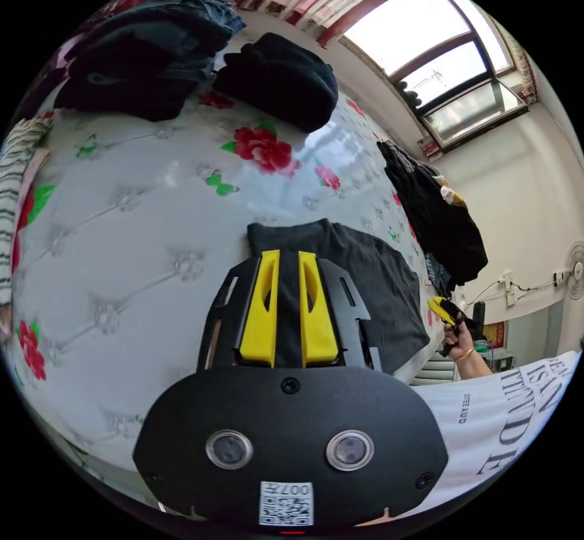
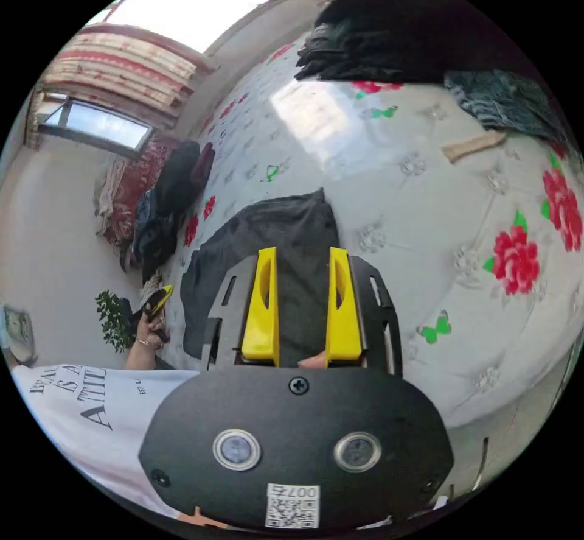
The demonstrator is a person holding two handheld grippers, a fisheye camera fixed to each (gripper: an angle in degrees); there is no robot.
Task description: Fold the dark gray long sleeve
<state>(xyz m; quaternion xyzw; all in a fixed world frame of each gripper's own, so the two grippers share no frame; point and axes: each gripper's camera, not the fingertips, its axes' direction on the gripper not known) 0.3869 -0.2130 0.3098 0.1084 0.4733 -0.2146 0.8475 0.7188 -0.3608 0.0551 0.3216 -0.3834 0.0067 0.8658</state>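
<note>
Lying flat on the white floral quilted cover [image 1: 121, 211], the dark gray long sleeve [image 1: 365, 272] looks already folded down to a compact rectangle, with both tongs held above it rather than on it. In the left gripper view the left gripper [image 1: 287, 260] hangs over the near corner of the garment, its yellow jaws standing a narrow gap apart with dark cloth visible between and beyond them; nothing is pinched. In the right gripper view the right gripper [image 2: 302, 254] hovers over the opposite end of the same shirt [image 2: 267, 241], its jaws set wider apart and likewise empty. Each view also catches the other tool at the far side of the garment, held in a hand [image 1: 460, 338] beside the bed edge.

Other clothing sits well apart from the work: a black folded piece [image 1: 280, 77] and a dark heap [image 1: 146, 53] toward the far side of the cover, and more dark garments [image 1: 438, 217] draped near the edge.

My reading is that the fold is at a late stage, either between folds or close to finished, since the shirt shows tidy straight edges and no loose sleeves. If another fold is wanted, the next move calls for lowering both tools to matching corners of one short edge, closing on the layered cloth together, and carrying it over evenly so the stacked layers do not slide
</note>
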